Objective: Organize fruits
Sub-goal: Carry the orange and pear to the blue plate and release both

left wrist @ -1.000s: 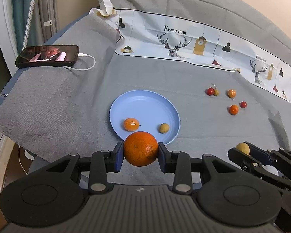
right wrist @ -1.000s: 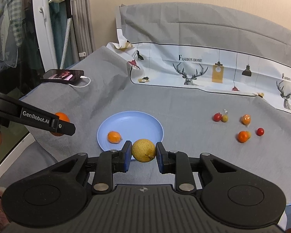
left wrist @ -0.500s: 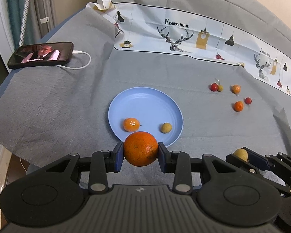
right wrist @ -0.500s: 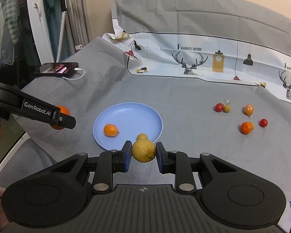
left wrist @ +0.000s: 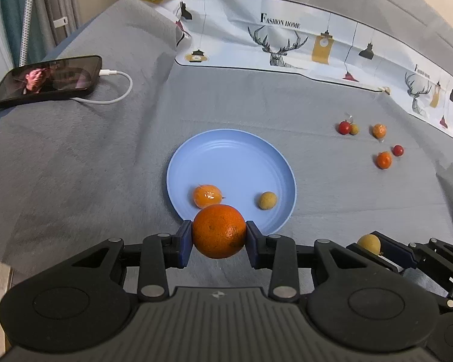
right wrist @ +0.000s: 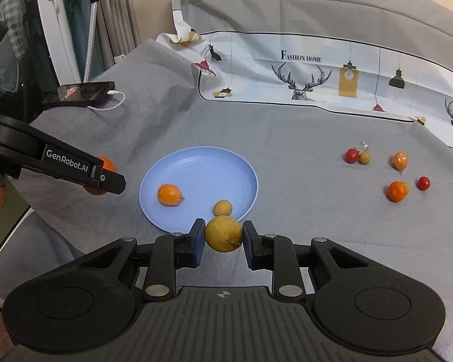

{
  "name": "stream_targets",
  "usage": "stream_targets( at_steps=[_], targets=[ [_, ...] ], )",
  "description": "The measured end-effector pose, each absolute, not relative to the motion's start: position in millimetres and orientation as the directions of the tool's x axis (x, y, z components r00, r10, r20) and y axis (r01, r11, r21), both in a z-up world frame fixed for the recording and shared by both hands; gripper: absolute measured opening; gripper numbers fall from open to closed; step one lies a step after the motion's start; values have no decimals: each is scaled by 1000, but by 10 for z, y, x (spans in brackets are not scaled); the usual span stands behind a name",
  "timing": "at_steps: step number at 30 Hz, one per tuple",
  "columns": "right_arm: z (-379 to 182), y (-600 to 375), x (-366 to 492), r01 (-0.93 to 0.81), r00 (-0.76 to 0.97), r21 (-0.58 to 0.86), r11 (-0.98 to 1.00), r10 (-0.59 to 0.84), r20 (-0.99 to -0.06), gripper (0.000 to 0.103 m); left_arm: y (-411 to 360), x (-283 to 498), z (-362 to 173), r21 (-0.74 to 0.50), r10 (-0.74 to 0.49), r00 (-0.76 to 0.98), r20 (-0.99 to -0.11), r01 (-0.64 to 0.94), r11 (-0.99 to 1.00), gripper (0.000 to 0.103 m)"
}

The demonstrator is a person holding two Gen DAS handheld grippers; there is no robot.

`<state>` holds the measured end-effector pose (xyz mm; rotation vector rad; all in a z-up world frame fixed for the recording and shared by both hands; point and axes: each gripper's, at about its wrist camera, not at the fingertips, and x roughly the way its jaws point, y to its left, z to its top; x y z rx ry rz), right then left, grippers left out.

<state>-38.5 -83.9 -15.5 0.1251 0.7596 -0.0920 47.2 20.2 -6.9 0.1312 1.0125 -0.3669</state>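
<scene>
My left gripper (left wrist: 219,236) is shut on a large orange (left wrist: 219,231), held just short of the near rim of the blue plate (left wrist: 226,154). My right gripper (right wrist: 223,235) is shut on a tan round fruit (right wrist: 223,233), also at the plate's (right wrist: 202,163) near rim. On the plate lie a small orange fruit (left wrist: 207,195) and a small tan fruit (left wrist: 267,200). Several small red, orange and tan fruits (left wrist: 383,160) lie on the grey cloth to the right. The right gripper shows in the left wrist view (left wrist: 374,246).
A phone (left wrist: 48,80) with a white cable lies at the far left of the cloth. A white printed sheet (left wrist: 287,45) rises along the back. The table's front edge runs close under both grippers.
Both grippers have moved forward toward the plate, each still holding its fruit. The plate and loose fruits now look closer.
</scene>
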Motion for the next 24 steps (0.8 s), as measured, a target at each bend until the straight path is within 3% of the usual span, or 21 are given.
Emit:
stream_targets(
  at_steps=[24],
  targets=[
    [-816, -951, 770, 62, 660, 64, 996, 8, -751, 28, -238, 1521, -741, 2, -174, 431, -885, 378, 926, 40]
  ],
)
